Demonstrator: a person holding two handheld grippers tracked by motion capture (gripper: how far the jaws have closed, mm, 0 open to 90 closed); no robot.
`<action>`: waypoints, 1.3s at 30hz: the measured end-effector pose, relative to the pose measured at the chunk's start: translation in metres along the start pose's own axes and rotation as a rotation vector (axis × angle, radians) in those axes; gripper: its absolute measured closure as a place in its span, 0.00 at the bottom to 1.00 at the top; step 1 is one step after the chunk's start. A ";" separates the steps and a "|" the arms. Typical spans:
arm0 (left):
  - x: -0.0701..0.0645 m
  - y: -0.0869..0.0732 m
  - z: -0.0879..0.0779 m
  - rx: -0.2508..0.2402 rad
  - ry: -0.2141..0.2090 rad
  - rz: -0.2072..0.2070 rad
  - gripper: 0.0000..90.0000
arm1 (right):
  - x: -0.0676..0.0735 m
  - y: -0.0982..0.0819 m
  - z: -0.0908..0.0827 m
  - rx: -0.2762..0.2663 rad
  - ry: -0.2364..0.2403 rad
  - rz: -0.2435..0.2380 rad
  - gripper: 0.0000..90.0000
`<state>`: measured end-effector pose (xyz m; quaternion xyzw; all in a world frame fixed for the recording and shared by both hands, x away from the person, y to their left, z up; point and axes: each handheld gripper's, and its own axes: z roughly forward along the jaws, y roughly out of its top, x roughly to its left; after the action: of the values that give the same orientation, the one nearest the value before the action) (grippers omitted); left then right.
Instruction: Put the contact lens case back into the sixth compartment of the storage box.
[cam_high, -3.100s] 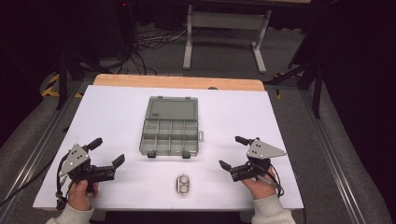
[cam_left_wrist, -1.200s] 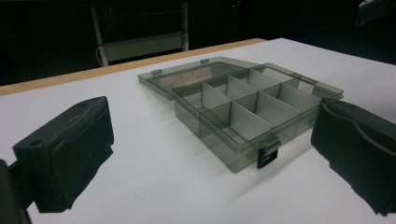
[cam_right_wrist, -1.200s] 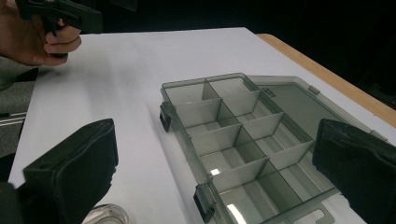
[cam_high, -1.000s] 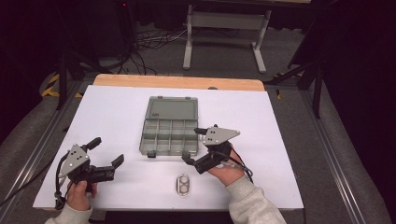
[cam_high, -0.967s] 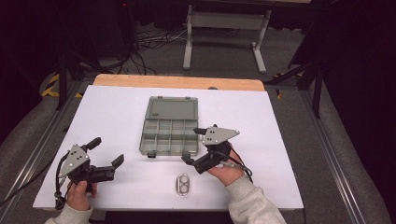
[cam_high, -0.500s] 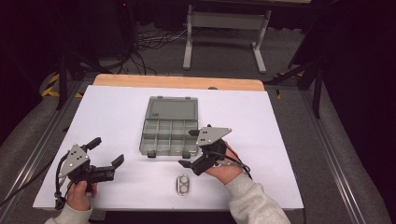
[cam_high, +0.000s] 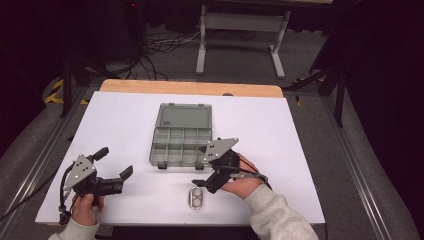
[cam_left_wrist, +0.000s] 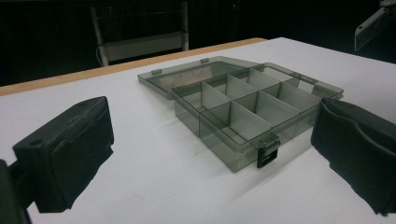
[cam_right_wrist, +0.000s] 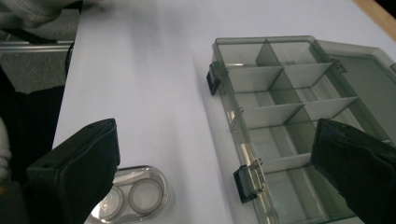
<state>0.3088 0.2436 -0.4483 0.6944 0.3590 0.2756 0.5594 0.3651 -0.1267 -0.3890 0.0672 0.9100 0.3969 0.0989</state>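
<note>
A smoky grey compartment box (cam_high: 182, 134) lies open in the middle of the white table, lid flat behind it, and its compartments look empty. A clear contact lens case (cam_high: 196, 198) lies near the front edge. My right gripper (cam_high: 202, 167) is open, hovering between the box's front right corner and the case. In the right gripper view the case (cam_right_wrist: 133, 196) lies by the left jaw and the box (cam_right_wrist: 289, 107) reaches toward the right jaw of the gripper (cam_right_wrist: 215, 172). My left gripper (cam_high: 115, 161) is open at the front left and faces the box (cam_left_wrist: 243, 100) with nothing between its jaws.
The white table top (cam_high: 125, 120) has a wooden strip (cam_high: 190, 88) along its far edge. Beyond it stand a metal frame (cam_high: 240, 25) and cables on the floor. Metal rails run along both sides of the table.
My right gripper has swung in from the table's right side to just above the lens case, in front of the box. The left gripper has stayed put.
</note>
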 end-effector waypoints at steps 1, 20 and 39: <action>0.000 0.000 0.000 -0.001 0.000 -0.001 0.00 | 0.001 0.001 0.001 0.008 0.005 -0.005 0.02; 0.001 0.000 0.000 -0.004 0.002 -0.004 0.00 | 0.016 0.004 0.015 0.161 0.088 -0.073 0.03; 0.001 0.001 -0.001 -0.002 0.006 -0.003 0.00 | 0.023 0.000 0.029 0.259 0.176 -0.070 0.03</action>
<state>0.3087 0.2444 -0.4475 0.6924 0.3615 0.2773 0.5594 0.3495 -0.1014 -0.4115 0.0124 0.9606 0.2768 0.0232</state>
